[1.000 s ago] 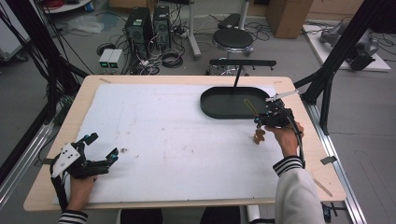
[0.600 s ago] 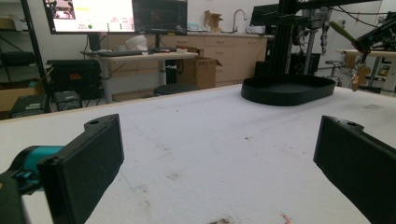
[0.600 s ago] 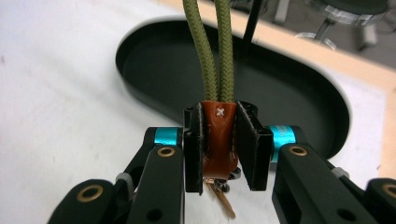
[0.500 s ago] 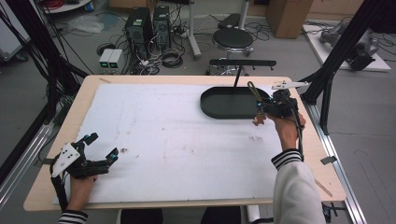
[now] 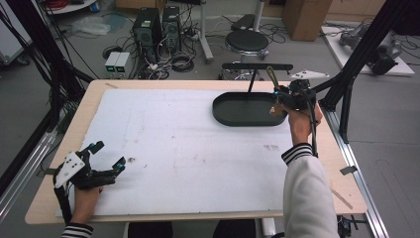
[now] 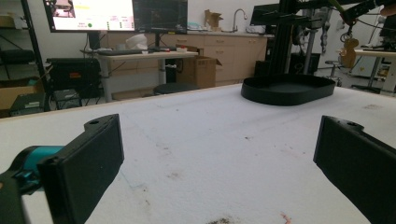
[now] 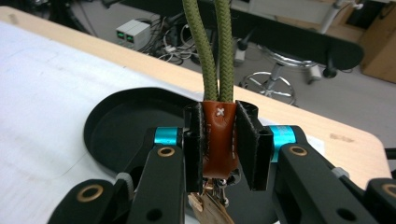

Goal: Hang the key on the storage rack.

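Keyring strap [image 7: 218, 140] sits clamped between the right tool's [image 7: 219, 144] jaws, above the black tray [image 7: 121, 135].

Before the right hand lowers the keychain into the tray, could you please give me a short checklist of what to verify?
1. Grip: the right gripper is shut on the brown leather tab of the keychain, jaws pressing both sides: ok.
2. Position: in the high view that gripper is over the right end of the black tray: ok.
3. Tray: what shows of its inside looks bare: ok.
4. Green cord loop: rises free above the jaws, its top out of frame: cannot tell whether it will snag.
5. Dangling tag below the tab, height over the tray floor: cannot tell.
6. Left gripper: open, resting far off at the near left of the table: ok.
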A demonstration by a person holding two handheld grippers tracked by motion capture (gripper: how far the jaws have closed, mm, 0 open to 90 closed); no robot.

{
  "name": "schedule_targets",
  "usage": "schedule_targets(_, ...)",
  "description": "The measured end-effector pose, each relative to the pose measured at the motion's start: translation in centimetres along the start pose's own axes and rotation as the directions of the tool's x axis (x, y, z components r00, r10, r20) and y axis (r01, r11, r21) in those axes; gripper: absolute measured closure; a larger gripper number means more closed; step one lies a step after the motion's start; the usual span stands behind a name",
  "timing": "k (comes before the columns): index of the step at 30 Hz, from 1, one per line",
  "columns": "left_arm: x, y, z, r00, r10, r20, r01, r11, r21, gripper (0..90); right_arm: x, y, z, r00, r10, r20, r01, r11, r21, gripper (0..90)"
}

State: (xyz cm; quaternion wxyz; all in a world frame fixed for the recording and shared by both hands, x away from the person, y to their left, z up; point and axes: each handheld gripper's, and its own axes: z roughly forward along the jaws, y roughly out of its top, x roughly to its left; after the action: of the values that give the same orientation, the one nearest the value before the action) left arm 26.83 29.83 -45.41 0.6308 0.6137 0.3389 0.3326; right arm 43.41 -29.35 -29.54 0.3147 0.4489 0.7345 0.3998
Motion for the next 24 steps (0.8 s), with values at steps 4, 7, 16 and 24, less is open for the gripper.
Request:
schedule_targets(4, 0.0, 0.0, 0.0, 1.0000, 0.001, 0.000, -0.001, 1.0000, 0.001, 2.1, -0.1, 0.2, 0.7, 0.9997, 0.013, 0.021, -0.013, 1.000, -0.015, 73.5)
schedule_targets(7, 0.0, 0.0, 0.0, 1.0000, 0.001, 0.000, -0.001, 1.0000, 0.001, 2.1, -0.2, 0.2, 1.1, 0.9992, 0.020, 0.034, -0.019, 1.000, -0.016, 73.5)
schedule_targets(16, 0.0, 0.0, 0.0, 1.0000, 0.002, 0.001, -0.002, 1.0000, 0.001, 2.1, -0.4, -0.2, 2.9, 0.9942, 0.040, 0.100, -0.038, 0.999, -0.019, 73.5)
schedule_targets(24, 0.0, 0.0, 0.0, 1.0000, 0.001, 0.001, -0.001, 1.0000, 0.001, 2.1, -0.2, -0.4, 4.1, 0.9920, 0.039, 0.120, -0.038, 0.999, -0.013, 73.5)
